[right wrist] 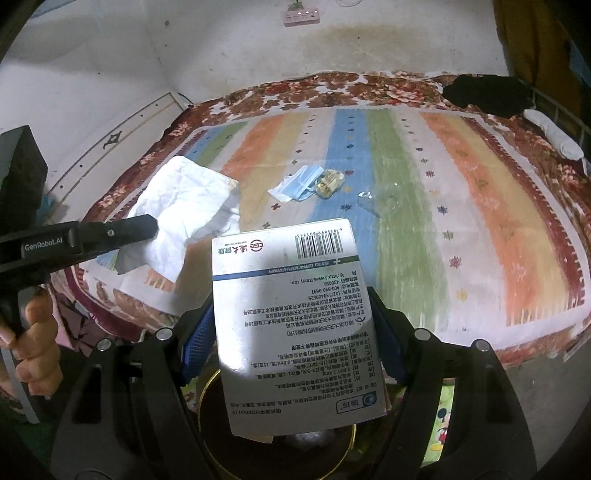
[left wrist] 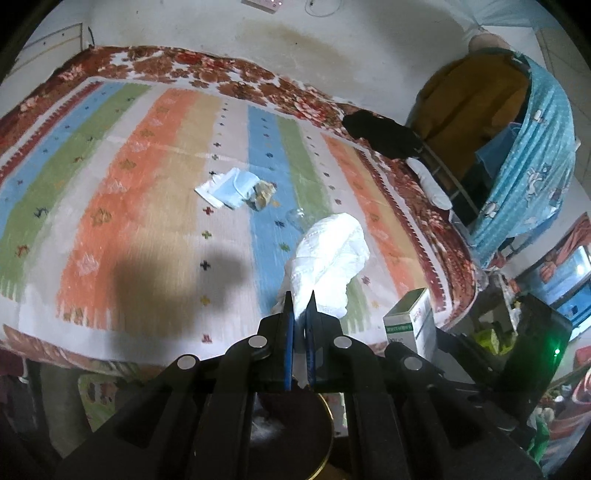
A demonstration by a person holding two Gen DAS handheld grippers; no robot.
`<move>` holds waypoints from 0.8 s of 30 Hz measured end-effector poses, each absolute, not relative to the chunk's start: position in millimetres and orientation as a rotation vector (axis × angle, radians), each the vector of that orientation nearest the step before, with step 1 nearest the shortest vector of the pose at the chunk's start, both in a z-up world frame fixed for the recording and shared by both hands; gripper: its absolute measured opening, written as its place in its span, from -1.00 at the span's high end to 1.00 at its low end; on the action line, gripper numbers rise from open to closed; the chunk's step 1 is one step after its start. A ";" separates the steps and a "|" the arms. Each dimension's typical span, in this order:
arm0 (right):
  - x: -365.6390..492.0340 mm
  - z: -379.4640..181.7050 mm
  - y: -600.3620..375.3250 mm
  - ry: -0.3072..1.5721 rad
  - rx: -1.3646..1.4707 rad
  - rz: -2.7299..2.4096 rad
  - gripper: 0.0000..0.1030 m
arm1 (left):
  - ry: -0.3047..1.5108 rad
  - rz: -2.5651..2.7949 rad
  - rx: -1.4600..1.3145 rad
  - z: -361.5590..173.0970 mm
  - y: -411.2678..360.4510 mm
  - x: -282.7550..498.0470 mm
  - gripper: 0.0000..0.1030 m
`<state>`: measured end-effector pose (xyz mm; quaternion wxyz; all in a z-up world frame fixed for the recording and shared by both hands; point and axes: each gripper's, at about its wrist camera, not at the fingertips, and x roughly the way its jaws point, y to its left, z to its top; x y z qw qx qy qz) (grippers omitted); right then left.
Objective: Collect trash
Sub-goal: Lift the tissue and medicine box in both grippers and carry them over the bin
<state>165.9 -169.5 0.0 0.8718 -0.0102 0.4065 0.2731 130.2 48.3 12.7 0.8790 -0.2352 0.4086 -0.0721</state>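
My left gripper [left wrist: 300,300] is shut on a crumpled white paper [left wrist: 328,254], which hangs over the near edge of the bed. In the right wrist view the same left gripper [right wrist: 151,226] comes in from the left with the white paper [right wrist: 181,206] at its tip. My right gripper [right wrist: 291,332] is shut on a white medicine box [right wrist: 291,314], its blue pads [right wrist: 197,343] pressing the box's sides. Directly below both grippers stands a round bin with a gold rim [right wrist: 207,391]. On the striped bedspread [right wrist: 480,221] lie a blue face mask [right wrist: 301,184], a small wrapper [right wrist: 328,182] and a bit of clear plastic [right wrist: 380,201].
A black garment [left wrist: 384,136] and a white pillow [left wrist: 430,182] lie at the bed's far right corner. A blue patterned curtain [left wrist: 535,166] hangs to the right. A power strip [right wrist: 301,16] is on the wall. A person's hand [right wrist: 33,332] holds the left gripper's handle.
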 end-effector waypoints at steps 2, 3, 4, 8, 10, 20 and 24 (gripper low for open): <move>157.8 -2.5 -171.0 0.852 -0.016 0.577 -0.36 | 0.848 -0.156 -0.490 11.6 46.4 123.9 0.92; 155.0 -3.7 -171.1 0.854 -0.015 0.580 -0.36 | 0.845 -0.159 -0.494 10.6 45.4 119.4 0.92; 152.8 -4.8 -171.4 0.856 -0.015 0.583 -0.36 | 0.844 -0.161 -0.495 9.6 44.5 116.3 0.92; 140.0 -11.6 -172.6 0.866 -0.013 0.591 -0.36 | 0.852 -0.183 -0.506 3.5 41.0 105.6 0.92; 135.3 -14.4 -172.9 0.872 -0.011 0.597 -0.36 | 0.861 -0.189 -0.514 -1.4 39.5 99.7 0.92; 110.4 -37.4 -174.7 0.930 -0.031 0.594 -0.36 | 0.926 -0.139 -0.434 -24.1 22.7 76.5 0.92; 104.8 -45.0 -175.4 0.955 -0.032 0.594 -0.36 | 0.956 -0.115 -0.412 -35.5 14.7 68.9 0.92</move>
